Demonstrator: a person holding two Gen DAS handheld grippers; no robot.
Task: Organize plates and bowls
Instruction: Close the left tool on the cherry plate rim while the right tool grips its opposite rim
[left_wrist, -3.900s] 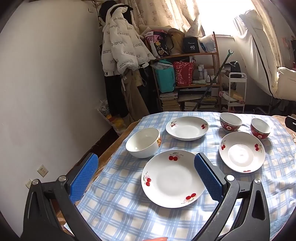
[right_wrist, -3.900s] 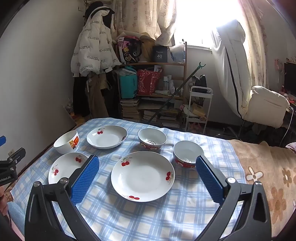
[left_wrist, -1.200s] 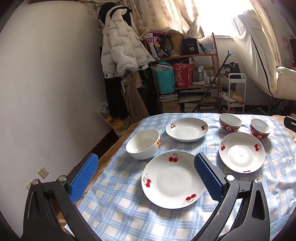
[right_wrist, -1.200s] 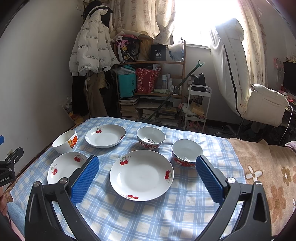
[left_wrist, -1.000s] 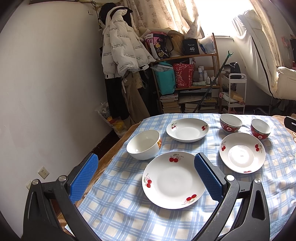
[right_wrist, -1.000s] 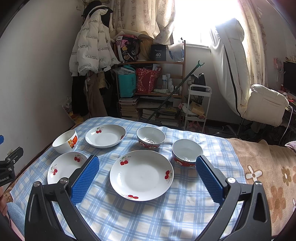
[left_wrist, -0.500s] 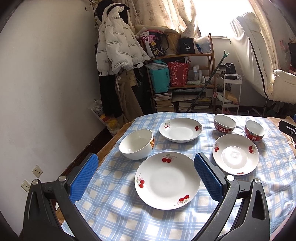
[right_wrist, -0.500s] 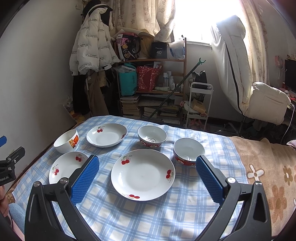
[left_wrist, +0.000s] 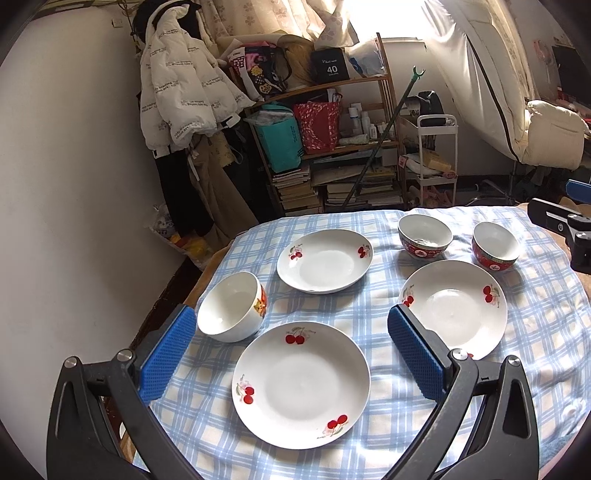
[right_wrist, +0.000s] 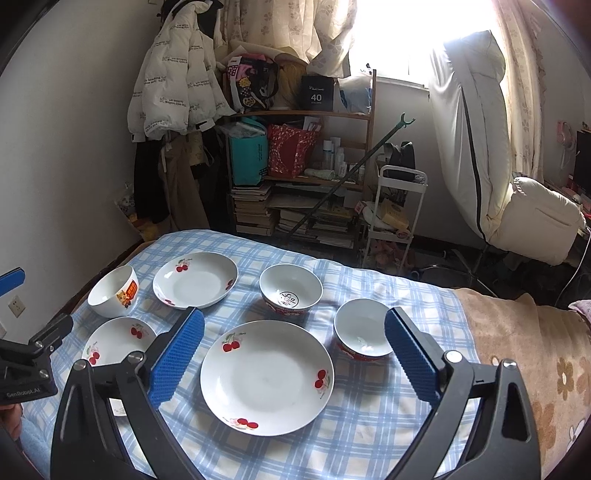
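A cluttered room is shown: a white padded jacket (left_wrist: 181, 85) hangs on the wall, a wooden shelf unit (right_wrist: 299, 173) is packed with bags and books, and the window is washed out by backlight. The dishes are laid on a blue-and-white checked tablecloth (left_wrist: 373, 229); the table beneath it is covered, and only a brown edge is seen at the left.

The left gripper (left_wrist: 291, 354) is held spread above the near cherry-print plate (left_wrist: 301, 384), nothing being between its blue pads (left_wrist: 166, 354). A plain white bowl with an orange side label (left_wrist: 232, 306) stands just beyond the left pad. A second cherry-print plate (left_wrist: 325, 260) lies behind it, well apart from a third cherry-print plate (left_wrist: 456, 306), whose near rim is partly hidden by the right pad.

The right gripper (right_wrist: 293, 354) is likewise held wide apart and empty, above the third plate. Two red-sided bowls are set beyond that plate: a larger one (right_wrist: 290, 293) with an unreadable mark inside, and a smaller one (right_wrist: 360, 326) partly covered by the right pad. In the right wrist view, the near plate is largely concealed behind the left finger, and the left gripper is cut off at the frame edge. A floral brown blanket (right_wrist: 532, 354) adjoins the cloth on the right.
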